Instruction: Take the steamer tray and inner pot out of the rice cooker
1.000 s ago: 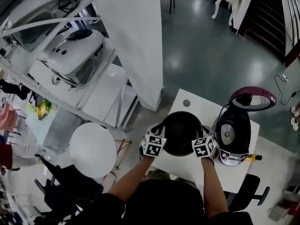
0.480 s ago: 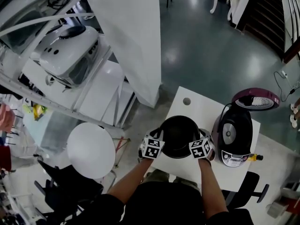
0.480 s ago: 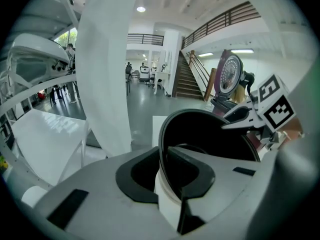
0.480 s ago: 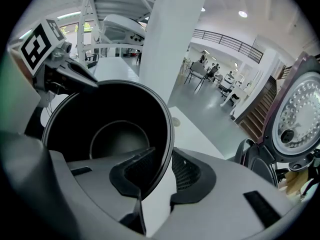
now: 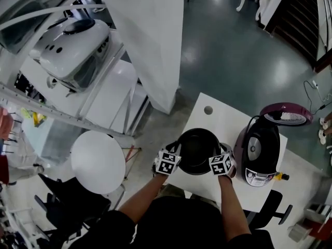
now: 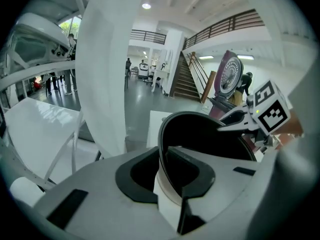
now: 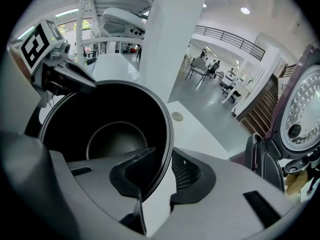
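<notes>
Inner pot [image 5: 197,149], black, rim clamped both sides

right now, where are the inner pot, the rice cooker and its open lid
inner pot [image 5: 198,148]: head view, dark inside of the bowl
rice cooker [image 5: 258,152]: head view, top of its dark body
lid [image 5: 287,113]: head view, middle of the raised maroon lid

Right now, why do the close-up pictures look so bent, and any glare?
Left gripper view: wide-angle lens bows the white pillar, dark rounded corners. Right gripper view: same curving; inner pot sharp, its inside dim. Head view: lights glare on the floor.
</notes>
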A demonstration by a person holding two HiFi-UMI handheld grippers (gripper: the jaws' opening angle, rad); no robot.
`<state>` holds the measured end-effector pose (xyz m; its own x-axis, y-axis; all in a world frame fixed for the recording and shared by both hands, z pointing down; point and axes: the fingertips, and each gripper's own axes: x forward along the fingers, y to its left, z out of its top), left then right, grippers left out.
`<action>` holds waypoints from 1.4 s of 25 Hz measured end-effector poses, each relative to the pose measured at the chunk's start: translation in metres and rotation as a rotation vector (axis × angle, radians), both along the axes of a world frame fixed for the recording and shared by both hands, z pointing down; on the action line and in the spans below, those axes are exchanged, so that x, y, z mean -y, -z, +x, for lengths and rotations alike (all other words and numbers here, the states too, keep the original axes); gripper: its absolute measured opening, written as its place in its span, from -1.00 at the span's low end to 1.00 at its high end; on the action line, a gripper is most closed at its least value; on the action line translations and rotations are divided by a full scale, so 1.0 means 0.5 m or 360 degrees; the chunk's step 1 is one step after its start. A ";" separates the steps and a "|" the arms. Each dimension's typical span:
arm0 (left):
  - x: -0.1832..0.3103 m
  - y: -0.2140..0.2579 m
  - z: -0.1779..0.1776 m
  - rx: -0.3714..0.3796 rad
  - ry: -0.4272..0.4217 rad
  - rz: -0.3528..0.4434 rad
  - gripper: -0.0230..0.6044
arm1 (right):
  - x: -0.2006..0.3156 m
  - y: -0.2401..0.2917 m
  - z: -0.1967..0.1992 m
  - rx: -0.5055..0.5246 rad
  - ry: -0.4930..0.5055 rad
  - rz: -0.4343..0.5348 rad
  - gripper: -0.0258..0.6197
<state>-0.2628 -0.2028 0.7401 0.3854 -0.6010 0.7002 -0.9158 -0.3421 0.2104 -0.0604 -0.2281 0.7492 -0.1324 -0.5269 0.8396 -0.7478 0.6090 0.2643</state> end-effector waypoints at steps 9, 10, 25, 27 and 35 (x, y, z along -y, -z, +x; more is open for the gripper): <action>-0.008 0.023 0.013 -0.0108 -0.0021 0.0009 -0.54 | -0.002 0.046 -0.029 0.0160 -0.0092 0.0034 -0.47; -0.009 0.035 0.014 -0.0118 -0.0018 0.0036 -0.52 | -0.002 0.062 -0.032 0.0189 -0.0095 0.0056 -0.43; -0.154 0.282 0.049 -0.0359 0.0000 0.0395 -0.86 | -0.191 0.325 0.036 0.0910 -0.0475 0.0316 -0.86; -0.192 0.305 0.083 -0.0413 -0.0027 0.0422 -0.88 | -0.220 0.359 0.046 0.1017 -0.0474 0.0361 -0.89; -0.334 0.402 0.247 -0.0461 -0.0182 0.0632 -0.91 | -0.415 0.458 0.203 0.1064 -0.0528 0.0619 -0.91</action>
<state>-0.1391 -0.0356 0.5392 0.6091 -0.7418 0.2806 -0.7910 -0.5420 0.2839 0.0410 -0.0205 0.5200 -0.3249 -0.8616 0.3900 -0.9455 0.2874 -0.1527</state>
